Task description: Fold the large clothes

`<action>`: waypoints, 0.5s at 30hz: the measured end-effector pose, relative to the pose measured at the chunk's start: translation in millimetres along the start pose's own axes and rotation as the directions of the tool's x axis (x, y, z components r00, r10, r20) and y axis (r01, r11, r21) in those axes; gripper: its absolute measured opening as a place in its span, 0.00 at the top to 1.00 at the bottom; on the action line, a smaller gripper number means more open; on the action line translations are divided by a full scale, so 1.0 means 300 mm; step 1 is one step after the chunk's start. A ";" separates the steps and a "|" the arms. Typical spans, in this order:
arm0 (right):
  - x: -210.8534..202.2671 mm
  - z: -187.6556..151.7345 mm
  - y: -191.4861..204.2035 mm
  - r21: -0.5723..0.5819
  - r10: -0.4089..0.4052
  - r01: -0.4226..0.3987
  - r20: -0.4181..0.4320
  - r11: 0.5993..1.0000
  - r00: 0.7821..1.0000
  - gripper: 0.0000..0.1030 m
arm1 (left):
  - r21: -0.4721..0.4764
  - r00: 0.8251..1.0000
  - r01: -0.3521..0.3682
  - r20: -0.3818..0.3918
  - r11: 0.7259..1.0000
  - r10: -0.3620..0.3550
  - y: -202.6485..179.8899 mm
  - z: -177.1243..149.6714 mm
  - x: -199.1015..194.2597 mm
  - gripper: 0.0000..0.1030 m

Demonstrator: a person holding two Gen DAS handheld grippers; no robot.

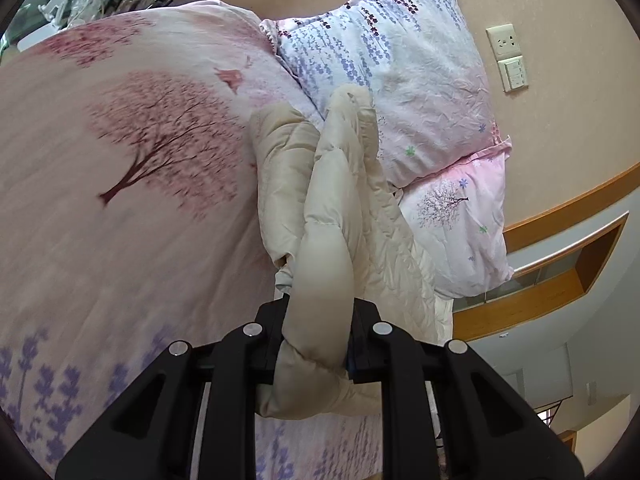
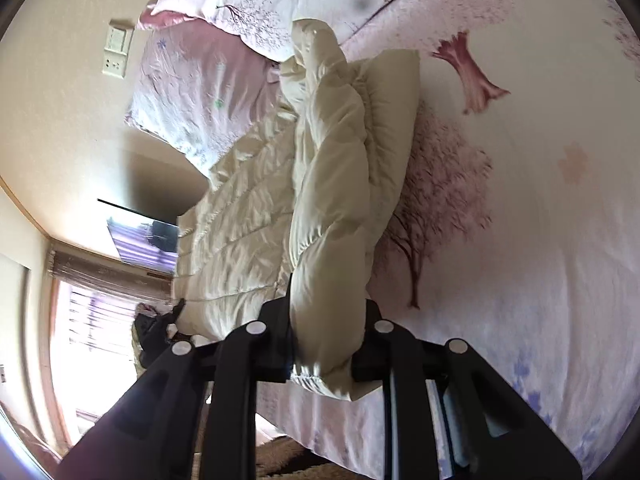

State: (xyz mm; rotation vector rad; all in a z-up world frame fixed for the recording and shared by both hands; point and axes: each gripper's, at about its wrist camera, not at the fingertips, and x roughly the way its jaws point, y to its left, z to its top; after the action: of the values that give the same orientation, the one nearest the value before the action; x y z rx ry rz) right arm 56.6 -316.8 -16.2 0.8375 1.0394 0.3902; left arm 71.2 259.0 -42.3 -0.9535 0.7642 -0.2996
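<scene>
The bed (image 1: 120, 240), under a pink tree-print cover, is cut off at every edge of both views, and its print is blurred. The cream quilted jacket (image 1: 320, 208), bunched into thick padded rolls, lies on the bed beside the pillows; its sleeves and collar cannot be made out, and its near end hides the inner faces of both claws. 2 floral pillows (image 1: 400, 80) lean on the wall beyond the jacket. A wall socket plate (image 1: 506, 56) sits beside the pillows. Left claw (image 1: 318, 340): jaws partly closed, clamping 1 padded roll of the jacket. Right claw (image 2: 326, 340): jaws likewise pinching a thick fold of the jacket, lifted off the bed.
</scene>
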 end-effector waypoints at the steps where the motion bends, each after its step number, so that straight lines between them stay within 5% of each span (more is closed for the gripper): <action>1: 0.002 -0.005 0.006 -0.015 -0.046 0.046 0.009 0.999 0.999 0.75 | 0.005 1.000 -0.008 -0.003 1.000 0.008 0.005 -0.006 0.003 0.81; 3: -0.005 -0.007 0.019 -0.036 -0.165 0.167 0.043 0.985 0.985 0.59 | 0.007 1.000 -0.022 -0.010 1.000 0.022 0.013 -0.013 0.007 0.77; 6: -0.036 -0.006 0.081 -0.083 -0.310 0.324 0.147 0.943 0.939 0.51 | 0.020 0.999 -0.047 0.000 0.999 0.047 0.019 -0.017 0.000 0.63; 8: -0.058 -0.016 0.175 -0.124 -0.393 0.440 0.285 0.889 0.874 0.48 | 0.017 0.998 -0.056 0.020 0.998 0.056 0.025 -0.014 -0.021 0.48; 10: -0.048 -0.036 0.276 -0.181 -0.398 0.491 0.386 0.852 0.833 0.48 | 0.017 0.996 -0.065 0.065 0.998 0.064 0.029 -0.016 -0.062 0.46; 12: -0.006 -0.060 0.374 -0.262 -0.352 0.490 0.435 0.831 0.829 0.48 | 0.025 0.990 -0.090 0.107 0.996 0.087 0.027 -0.024 -0.104 0.43; 15: 0.117 -0.090 0.488 -0.383 -0.310 0.478 0.423 0.790 0.851 0.50 | 0.054 0.976 -0.143 0.174 0.988 0.132 0.018 -0.060 -0.170 0.41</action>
State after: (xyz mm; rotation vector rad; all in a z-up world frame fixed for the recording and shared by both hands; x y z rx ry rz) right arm 63.5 -189.4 68.3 0.2053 0.7197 0.1140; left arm 22.1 278.5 -29.9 -0.8478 0.6563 -0.1200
